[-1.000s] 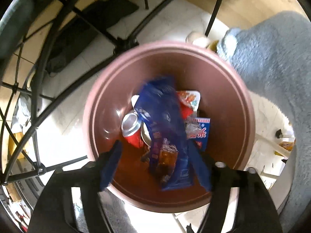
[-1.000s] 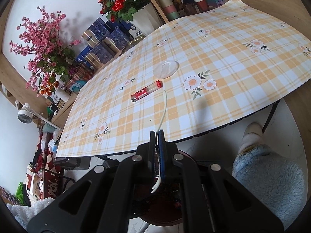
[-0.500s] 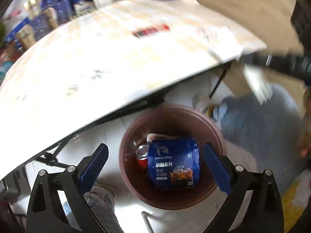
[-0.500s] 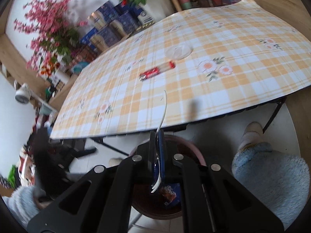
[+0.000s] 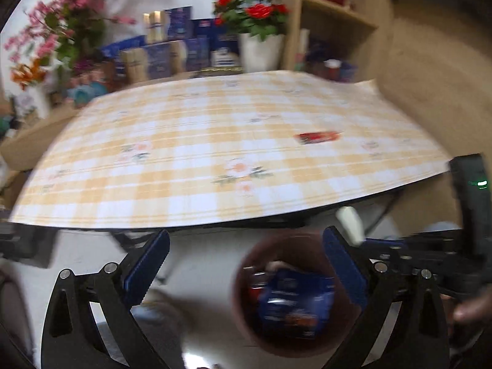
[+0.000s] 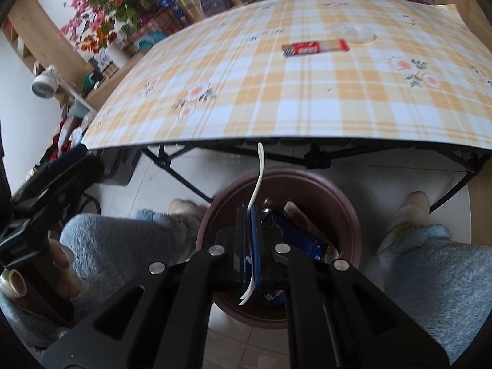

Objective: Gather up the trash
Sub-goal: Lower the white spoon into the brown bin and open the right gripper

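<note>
Spoon (image 6: 257,181), thin and white, is clamped in the right gripper (image 6: 249,215), its long axis running to 12 o'clock over the bin (image 6: 347,212) directly beneath. Left gripper (image 5: 246,264) gapes empty; the wrapper (image 5: 316,136) lies at its 1 o'clock on the table (image 5: 184,203).

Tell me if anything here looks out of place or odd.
Two bits of litter remain on the checked tablecloth: a red snack wrapper and a clear plastic lid beside it. Nothing looks spilled or damaged; the brown bin stands upright on the floor.
</note>
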Demonstrator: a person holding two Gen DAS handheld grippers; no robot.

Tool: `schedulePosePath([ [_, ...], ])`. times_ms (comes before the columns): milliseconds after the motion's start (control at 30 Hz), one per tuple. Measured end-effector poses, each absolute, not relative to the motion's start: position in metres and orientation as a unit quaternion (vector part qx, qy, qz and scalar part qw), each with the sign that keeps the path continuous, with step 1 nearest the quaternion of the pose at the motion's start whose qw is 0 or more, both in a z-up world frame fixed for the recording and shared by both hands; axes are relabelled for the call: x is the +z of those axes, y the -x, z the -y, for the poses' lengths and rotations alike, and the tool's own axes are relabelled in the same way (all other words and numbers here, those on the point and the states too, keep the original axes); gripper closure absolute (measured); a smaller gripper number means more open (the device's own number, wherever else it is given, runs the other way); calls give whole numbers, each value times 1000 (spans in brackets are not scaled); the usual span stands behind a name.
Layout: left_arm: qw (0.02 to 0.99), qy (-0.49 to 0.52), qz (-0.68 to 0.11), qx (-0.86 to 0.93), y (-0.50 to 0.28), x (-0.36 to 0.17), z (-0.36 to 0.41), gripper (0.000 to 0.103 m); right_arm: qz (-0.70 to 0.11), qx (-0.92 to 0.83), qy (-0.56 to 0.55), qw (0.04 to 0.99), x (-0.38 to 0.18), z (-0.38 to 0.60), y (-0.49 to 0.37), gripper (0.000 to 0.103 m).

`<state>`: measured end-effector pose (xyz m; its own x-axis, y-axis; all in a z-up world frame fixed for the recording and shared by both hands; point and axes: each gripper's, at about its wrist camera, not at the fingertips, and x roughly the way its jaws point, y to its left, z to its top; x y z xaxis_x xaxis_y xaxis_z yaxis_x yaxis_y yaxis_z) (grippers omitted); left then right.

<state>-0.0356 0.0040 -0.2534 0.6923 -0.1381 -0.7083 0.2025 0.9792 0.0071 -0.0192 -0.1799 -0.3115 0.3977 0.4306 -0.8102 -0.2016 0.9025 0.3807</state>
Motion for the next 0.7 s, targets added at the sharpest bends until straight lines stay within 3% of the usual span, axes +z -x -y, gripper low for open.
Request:
schedulePosePath([
  [600, 929, -51, -365, -22, 46, -267, -22, 6, -566, 177, -87, 800, -341, 171, 15, 95],
  [667, 928, -45, -368, -25, 47, -268, -24, 6, -567, 175, -86, 800, -340, 171, 15, 90],
  [700, 928, -43, -368, -27, 46, -268, -24, 6, -565, 172, -85, 803, -339, 172, 15, 81],
])
